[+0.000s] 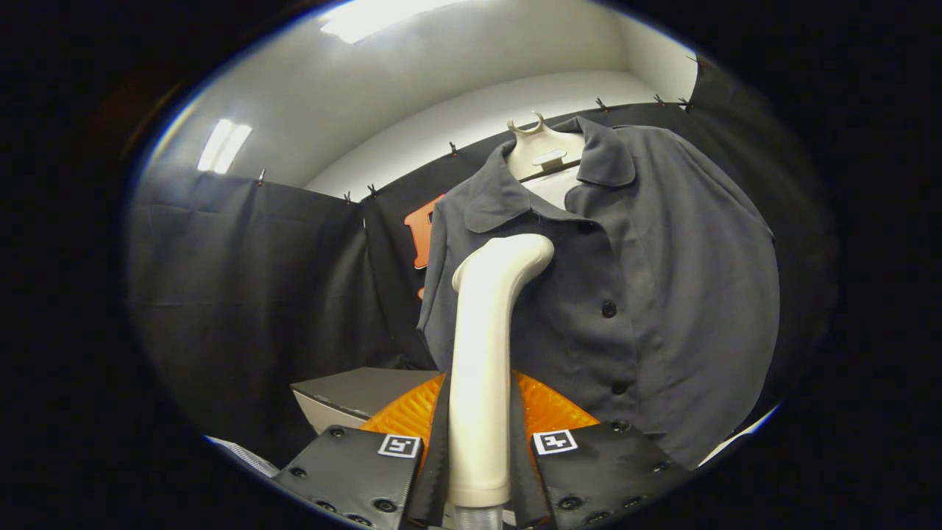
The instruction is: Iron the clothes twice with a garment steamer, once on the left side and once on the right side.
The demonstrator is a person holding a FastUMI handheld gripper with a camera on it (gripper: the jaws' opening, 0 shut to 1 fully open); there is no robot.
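The gripper is clamped on the handle of the cream garment steamer, a finger pressing each side. The steamer rises upright between the fingers, its bent head resting against the chest of the grey shirt. The shirt hangs buttoned on a pale hanger just beyond, black cloth behind it.

Light comes from above: two ceiling lights blow out to pure white against the pale ceiling. Lower down the booth is dim, the dark shirt evenly lit, with soft folds and no hard shadows. The steamer's cream handle catches mild sheen. Fisheye bending curves the surroundings; focus holds sharp, slightly soft outward.
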